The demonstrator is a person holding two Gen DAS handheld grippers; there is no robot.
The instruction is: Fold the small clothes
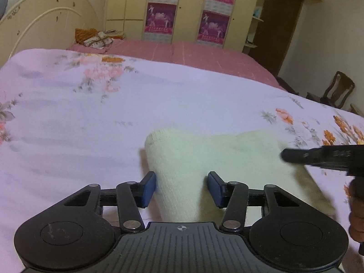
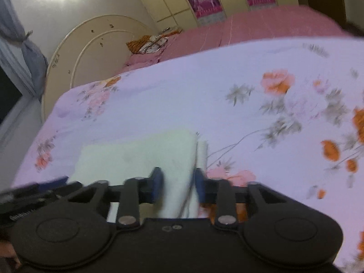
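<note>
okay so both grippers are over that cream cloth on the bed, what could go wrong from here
1. The left hand-held gripper straddles a raised fold of the cream cloth with jaws open; closing may grab too many layers.
2. The right hand-held gripper sits at the cloth's edge, so it could pinch the floral sheet too.

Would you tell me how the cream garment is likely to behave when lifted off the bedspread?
The cream garment already bends in soft folds, so it will probably droop. It looks thin, so probably light. Its knit-like texture should grip the left gripper pads fairly well.

The garment (image 1: pixel 204 154) is pale cream; the bedspread (image 1: pixel 91 113) lilac with orange and pink flowers; the sheet (image 1: pixel 204 54) pink; the pads (image 1: pixel 149 188) blue.
</note>
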